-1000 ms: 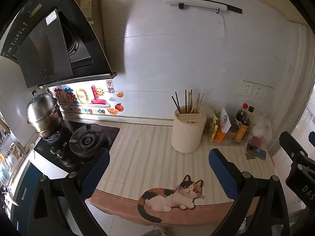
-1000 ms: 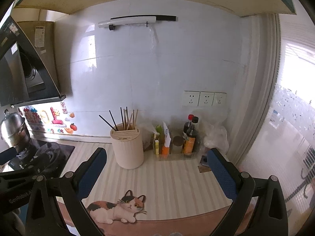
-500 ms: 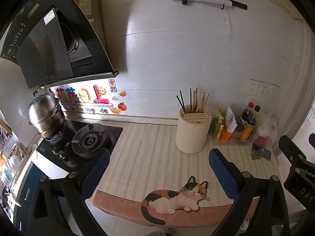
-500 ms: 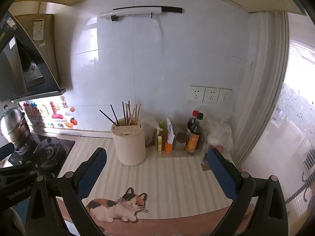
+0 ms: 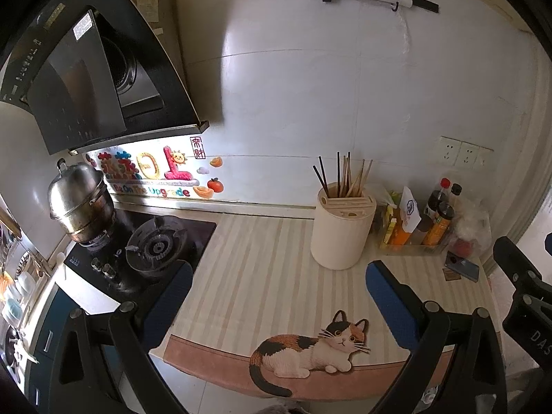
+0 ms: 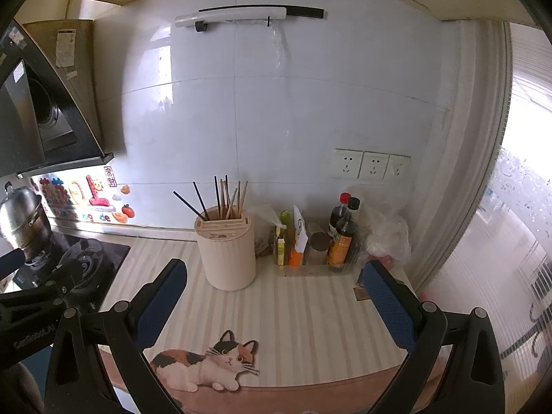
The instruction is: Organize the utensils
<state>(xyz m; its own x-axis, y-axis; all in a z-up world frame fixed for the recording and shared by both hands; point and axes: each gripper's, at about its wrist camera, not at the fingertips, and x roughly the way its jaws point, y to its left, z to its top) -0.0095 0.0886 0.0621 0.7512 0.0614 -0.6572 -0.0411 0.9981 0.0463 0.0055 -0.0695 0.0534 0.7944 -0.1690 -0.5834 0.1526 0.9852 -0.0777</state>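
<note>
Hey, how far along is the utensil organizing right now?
Done: several chopsticks already stand in the cream holder. In hand: nothing; the left gripper and right gripper are both open and empty above the striped counter mat. Left: unclear, since no loose utensils show on the mat.

Chopsticks upright — in cream holder

One cream holder stands on the striped counter, bristling with about eight chopsticks, dark and wooden. To its right, two dark bottles stand among packets and jars too crowded to count, beside one plastic bag. Three wall sockets sit above them. Left of the holder: one steel pot, one bare burner. One cat picture lies in front.
</note>
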